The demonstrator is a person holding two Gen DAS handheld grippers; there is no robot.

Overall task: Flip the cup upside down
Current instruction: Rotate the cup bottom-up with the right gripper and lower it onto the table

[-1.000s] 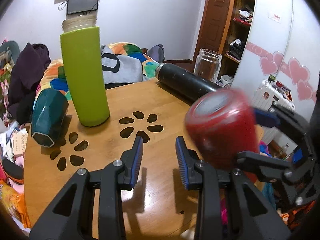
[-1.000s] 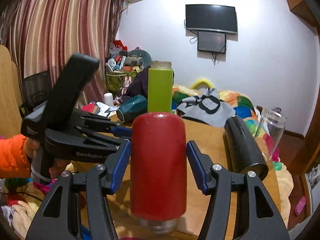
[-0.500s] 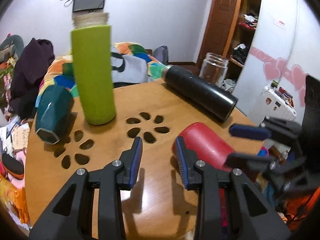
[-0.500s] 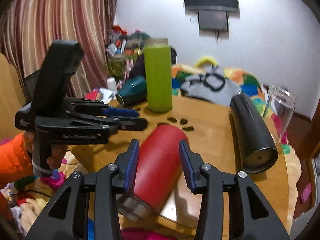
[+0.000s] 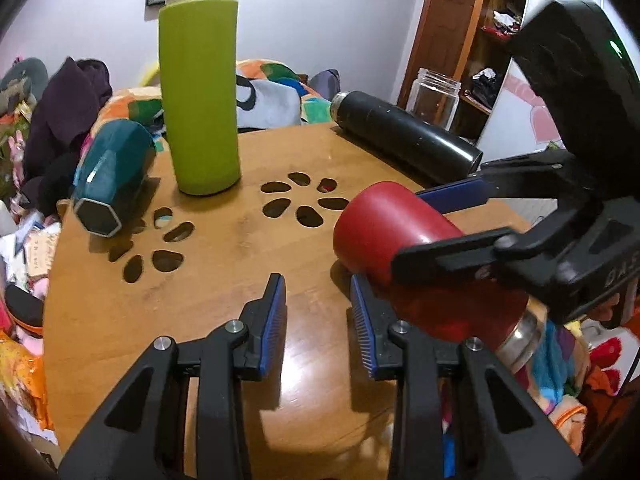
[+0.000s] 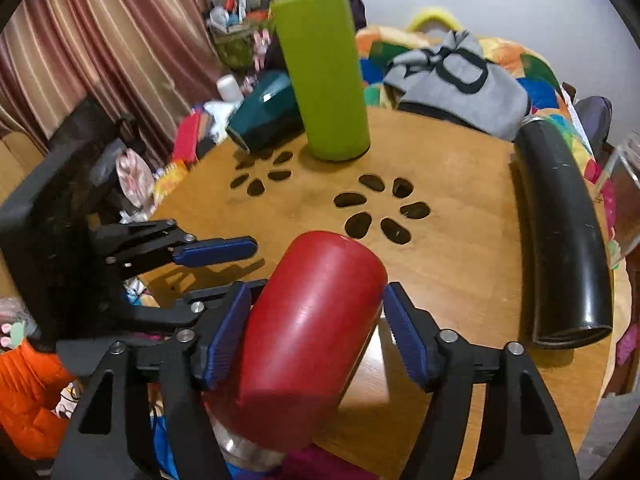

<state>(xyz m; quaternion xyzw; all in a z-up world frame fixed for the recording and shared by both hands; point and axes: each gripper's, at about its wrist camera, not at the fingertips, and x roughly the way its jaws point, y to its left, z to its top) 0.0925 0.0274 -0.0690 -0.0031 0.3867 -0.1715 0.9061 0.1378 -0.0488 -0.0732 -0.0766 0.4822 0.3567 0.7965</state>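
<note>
Standing upright at 11 o'clock on the table (image 5: 224,288): green bottle (image 5: 199,92), tallest of the lot, mouth uncapped at top, contents not visible. Lying on its side along the 2 o'clock edge: black flask (image 5: 404,142), open end facing the near rim in the right wrist view, inside too dark to read. Lying tilted at the near right edge, closed base toward table centre, steel rim hanging past the edge: red cup (image 6: 308,340), contents not showing. Lying on its side at 10 o'clock, hexagonal base outward, just beside the bottle: teal cup (image 5: 114,176). Standing beyond the table at 1 o'clock: clear jar (image 5: 436,96), looking empty.

Straddling the cup with both blue pads spread, slim gaps showing on either side: right gripper (image 6: 320,334), not clamping. Hovering over bare wood at 6 o'clock, jaws apart, holding nothing, right pad just beside the cup: left gripper (image 5: 318,314).

Showing two flower-shaped cutout clusters: round wooden top. Lying behind: bed (image 6: 516,64) with patchwork quilt and grey hoodie. Hanging at 9 o'clock: striped curtain (image 6: 80,52). Standing at 1 o'clock: brown door (image 5: 444,28) and shelves.
</note>
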